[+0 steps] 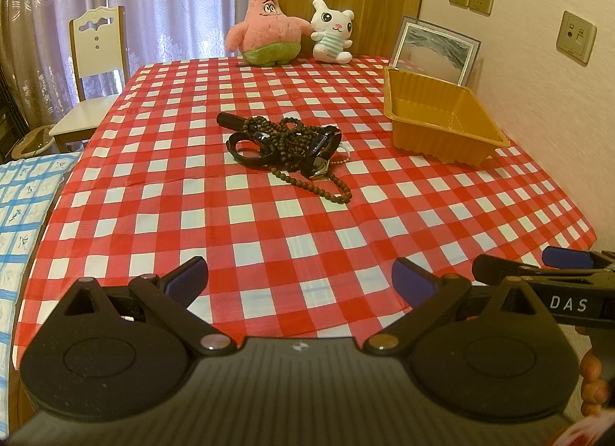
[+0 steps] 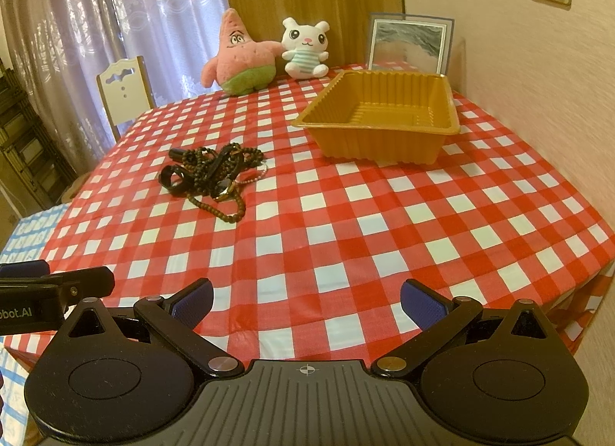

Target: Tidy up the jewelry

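A tangled pile of jewelry (image 1: 288, 146) lies mid-table on the red checked cloth: dark wooden bead strings, black bands, a wristwatch (image 1: 319, 169) and a thin pink bracelet. It also shows in the right wrist view (image 2: 215, 177). An empty golden plastic tray (image 1: 442, 115) stands to its right, also in the right wrist view (image 2: 380, 119). My left gripper (image 1: 300, 280) is open and empty over the table's near edge. My right gripper (image 2: 307, 302) is open and empty beside it, well short of the pile.
A pink star plush (image 1: 265, 23) and a white bunny plush (image 1: 332, 32) sit at the far edge. A framed picture (image 1: 434, 52) leans on the wall behind the tray. A white chair (image 1: 92, 73) stands far left. A blue checked cloth (image 1: 23, 215) lies left.
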